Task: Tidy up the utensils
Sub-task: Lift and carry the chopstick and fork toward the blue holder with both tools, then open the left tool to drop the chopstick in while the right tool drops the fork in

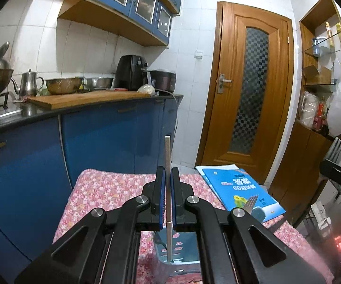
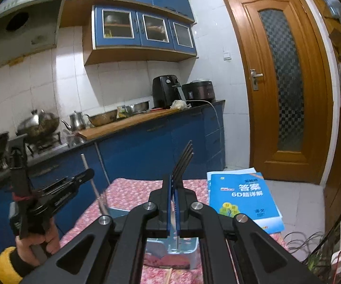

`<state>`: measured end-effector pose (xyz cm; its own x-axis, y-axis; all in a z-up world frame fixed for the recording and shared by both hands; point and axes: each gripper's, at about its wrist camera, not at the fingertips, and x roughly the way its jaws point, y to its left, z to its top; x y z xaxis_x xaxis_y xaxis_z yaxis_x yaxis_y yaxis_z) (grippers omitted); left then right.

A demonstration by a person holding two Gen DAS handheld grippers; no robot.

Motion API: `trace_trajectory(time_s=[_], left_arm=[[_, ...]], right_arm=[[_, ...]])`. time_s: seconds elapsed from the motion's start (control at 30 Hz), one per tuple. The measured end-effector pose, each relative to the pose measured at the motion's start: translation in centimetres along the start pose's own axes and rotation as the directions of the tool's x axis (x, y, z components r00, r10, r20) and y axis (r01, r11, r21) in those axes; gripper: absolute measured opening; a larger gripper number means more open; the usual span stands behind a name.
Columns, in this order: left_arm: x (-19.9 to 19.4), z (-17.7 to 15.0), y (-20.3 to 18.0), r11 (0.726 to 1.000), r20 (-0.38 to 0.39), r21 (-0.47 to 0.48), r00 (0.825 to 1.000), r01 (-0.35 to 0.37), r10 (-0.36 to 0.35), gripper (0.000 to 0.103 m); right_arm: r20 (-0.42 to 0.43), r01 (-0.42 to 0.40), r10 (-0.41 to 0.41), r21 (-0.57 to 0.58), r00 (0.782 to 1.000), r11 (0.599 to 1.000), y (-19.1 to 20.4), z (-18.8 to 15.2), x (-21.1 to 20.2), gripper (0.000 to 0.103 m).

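My left gripper [image 1: 168, 172] is shut on a thin metal utensil handle [image 1: 168, 151] that stands upright, its lower end reaching into a light blue holder [image 1: 170, 255] on the floral cloth below. My right gripper [image 2: 173, 181] is shut on a fork [image 2: 184, 157], tines up and tilted right, its handle end pointing into the same blue holder [image 2: 170, 248]. The fork's tines also show in the left wrist view [image 1: 251, 203]. The left gripper [image 2: 85, 174] with its utensil [image 2: 92, 182] shows at the left of the right wrist view.
A table with a pink floral cloth [image 1: 113, 189] carries a blue booklet [image 1: 239, 191] at the right. A blue kitchen counter [image 1: 99, 123] with pots and appliances stands behind, a wooden door [image 1: 248, 90] at the back right. A wooden stick [image 2: 169, 277] lies before the holder.
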<state>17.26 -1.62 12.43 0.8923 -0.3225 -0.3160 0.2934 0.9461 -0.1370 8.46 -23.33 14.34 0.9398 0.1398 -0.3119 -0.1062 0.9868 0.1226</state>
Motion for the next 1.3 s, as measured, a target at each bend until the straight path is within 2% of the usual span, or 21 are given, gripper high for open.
trace_trajectory(time_s=[0.3, 0.6, 0.77, 1.0, 1.1, 1.13, 1.3], left_arm=[[1.1, -1.8, 1.0, 1.0, -0.025, -0.021, 1.0, 0.013, -0.013, 0.002], [1.2, -2.4, 1.2, 1.0, -0.032, -0.023, 0.999, 0.018, -0.019, 0.002], [1.2, -2.6, 1.4, 0.999, -0.044, -0.034, 0.999, 0.022, -0.024, 0.002], [1.5, -2.8, 1.5, 0.999, -0.081, -0.035, 0.997, 0.018, -0.021, 0.003], [1.6, -3.1, 2.0, 0.998, -0.106, -0.061, 0.994, 0.025, -0.032, 0.019], [1.6, -3.1, 2.2, 0.997, -0.11, -0.071, 0.993, 0.03, -0.038, 0.026], [1.1, -3.3, 2.2, 0.996, -0.132, -0.079, 0.99, 0.044, -0.054, 0.031]], right_arm=[[-0.134, 0.018, -0.022, -0.028, 0.991, 0.999, -0.1, -2.3, 4.7, 0.004], [-0.242, -0.003, -0.006, -0.038, 0.97, 0.999, 0.5, -4.2, 8.2, 0.004], [-0.28, -0.017, 0.0, -0.059, 0.96, 0.998, 1.5, -4.8, 9.5, 0.005], [-0.287, -0.04, 0.023, -0.053, 0.958, 0.998, 2.3, -5.1, 10.3, 0.006], [-0.278, -0.064, 0.049, -0.045, 0.959, 0.997, 2.5, -5.1, 10.2, 0.011], [-0.271, -0.071, 0.056, -0.045, 0.961, 0.997, 2.6, -5.0, 10.0, 0.016], [-0.238, -0.078, 0.068, -0.035, 0.969, 0.996, 2.7, -4.7, 8.9, 0.03]])
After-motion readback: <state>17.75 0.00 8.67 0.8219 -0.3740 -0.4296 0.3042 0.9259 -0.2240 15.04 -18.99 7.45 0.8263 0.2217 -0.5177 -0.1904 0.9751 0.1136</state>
